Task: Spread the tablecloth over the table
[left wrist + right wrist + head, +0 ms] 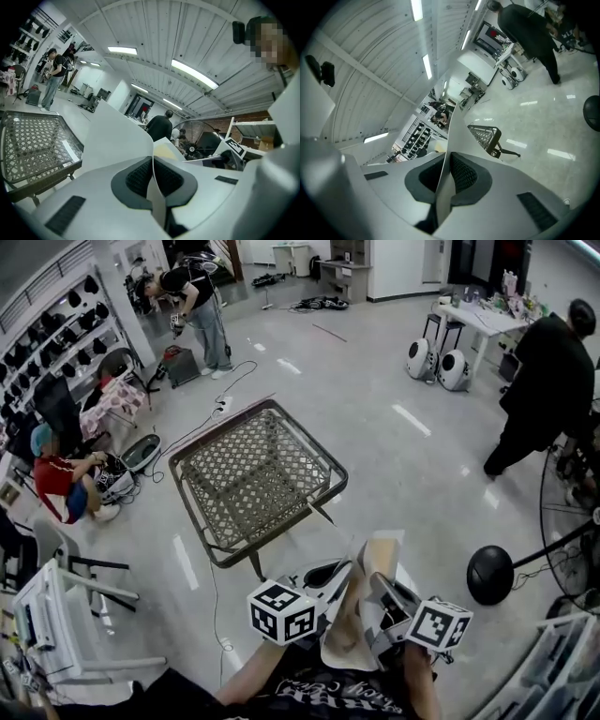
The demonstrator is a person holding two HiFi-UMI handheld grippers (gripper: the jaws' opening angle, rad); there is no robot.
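The table (258, 479), a dark metal frame with a lattice top, stands bare on the floor ahead of me. A cream tablecloth (364, 615) hangs bunched between my two grippers, close to my body and short of the table. My left gripper (343, 581) is shut on one edge of it. In the left gripper view the thin sheet (117, 136) runs up from between the dark pads (136, 180), with the table (33, 145) at the left. My right gripper (382, 594) is shut on another edge. The right gripper view shows the cloth (457, 136) pinched in its jaws (447, 178), and the table (485, 135) beyond.
A black fan with a round base (490, 575) stands to my right. A person in black (553, 381) stands at the far right, another person (192, 306) at the back left, and a seated person in red (56, 479) at the left. A white chair (56, 606) and floor cables (220, 409) lie left.
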